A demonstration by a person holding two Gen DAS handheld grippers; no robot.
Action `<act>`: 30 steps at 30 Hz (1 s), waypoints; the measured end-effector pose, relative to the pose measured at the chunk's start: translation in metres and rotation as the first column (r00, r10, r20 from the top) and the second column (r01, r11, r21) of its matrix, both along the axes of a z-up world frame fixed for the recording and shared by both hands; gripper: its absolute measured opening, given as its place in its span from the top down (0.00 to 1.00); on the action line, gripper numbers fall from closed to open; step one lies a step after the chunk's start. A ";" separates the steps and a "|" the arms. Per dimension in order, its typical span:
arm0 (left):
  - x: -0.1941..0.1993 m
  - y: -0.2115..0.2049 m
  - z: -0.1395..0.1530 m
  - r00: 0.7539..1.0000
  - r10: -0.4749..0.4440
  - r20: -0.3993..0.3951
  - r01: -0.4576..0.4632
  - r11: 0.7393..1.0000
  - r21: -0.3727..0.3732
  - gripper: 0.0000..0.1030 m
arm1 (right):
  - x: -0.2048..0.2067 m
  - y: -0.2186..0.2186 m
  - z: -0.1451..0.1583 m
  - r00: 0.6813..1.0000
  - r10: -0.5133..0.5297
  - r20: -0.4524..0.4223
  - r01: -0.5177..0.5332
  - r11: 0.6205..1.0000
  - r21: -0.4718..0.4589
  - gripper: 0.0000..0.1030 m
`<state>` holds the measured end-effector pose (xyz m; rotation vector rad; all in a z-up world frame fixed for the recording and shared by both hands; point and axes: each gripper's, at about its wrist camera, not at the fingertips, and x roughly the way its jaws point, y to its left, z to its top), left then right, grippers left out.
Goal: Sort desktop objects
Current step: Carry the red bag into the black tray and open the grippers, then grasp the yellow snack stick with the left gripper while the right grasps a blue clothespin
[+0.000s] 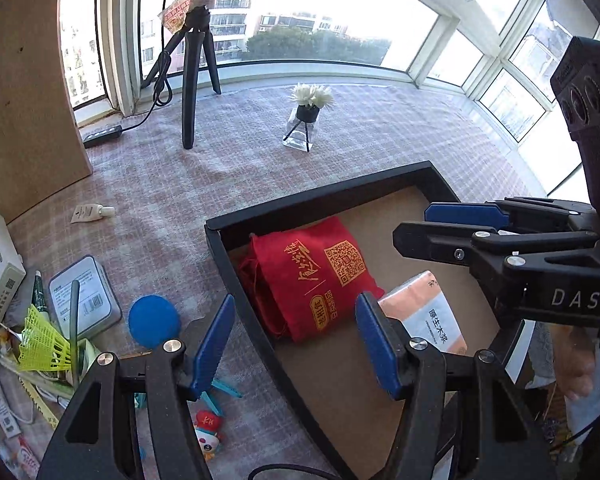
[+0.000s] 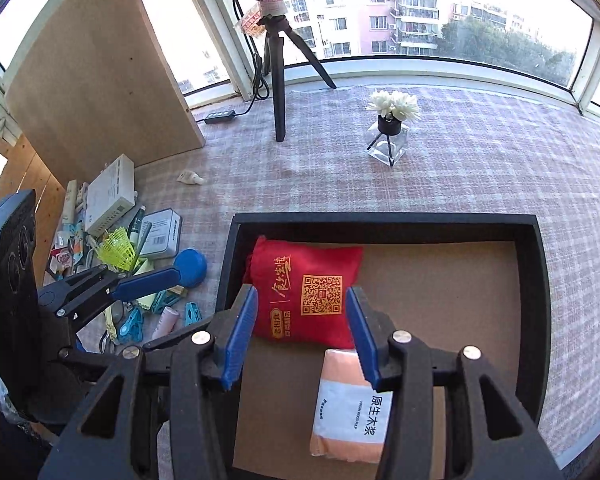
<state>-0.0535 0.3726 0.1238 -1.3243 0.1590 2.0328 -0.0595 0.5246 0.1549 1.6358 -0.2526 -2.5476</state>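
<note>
Two items, a red pouch (image 2: 306, 294) and tissue pack (image 2: 350, 408), are seen in the tray (image 2: 540, 280). Both grippers (image 1: 296, 340) (image 2: 302, 334) are spread, empty. Soft, light; best pinched mid-body.

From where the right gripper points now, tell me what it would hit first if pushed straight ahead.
Most likely the red pouch lying in the black tray: it sits squarely between the open, empty right gripper fingers. Depth is unclear, so the peach tissue pack nearer underneath might be met first.
</note>
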 end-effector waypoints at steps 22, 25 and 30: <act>-0.020 -0.230 -0.053 0.894 0.426 0.139 -0.415 0.904 -0.099 0.46 | -0.025 -0.154 -0.067 0.952 0.253 0.170 -0.242 0.967 -0.082 0.69; -0.022 -0.238 -0.061 0.883 0.441 0.158 -0.430 0.897 -0.101 0.47 | -0.025 -0.163 -0.082 0.944 0.255 0.208 -0.250 0.967 -0.047 0.69; -0.030 -0.247 -0.074 0.865 0.462 0.198 -0.451 0.887 -0.101 0.46 | -0.025 -0.166 -0.101 0.936 0.241 0.256 -0.260 0.965 0.042 0.72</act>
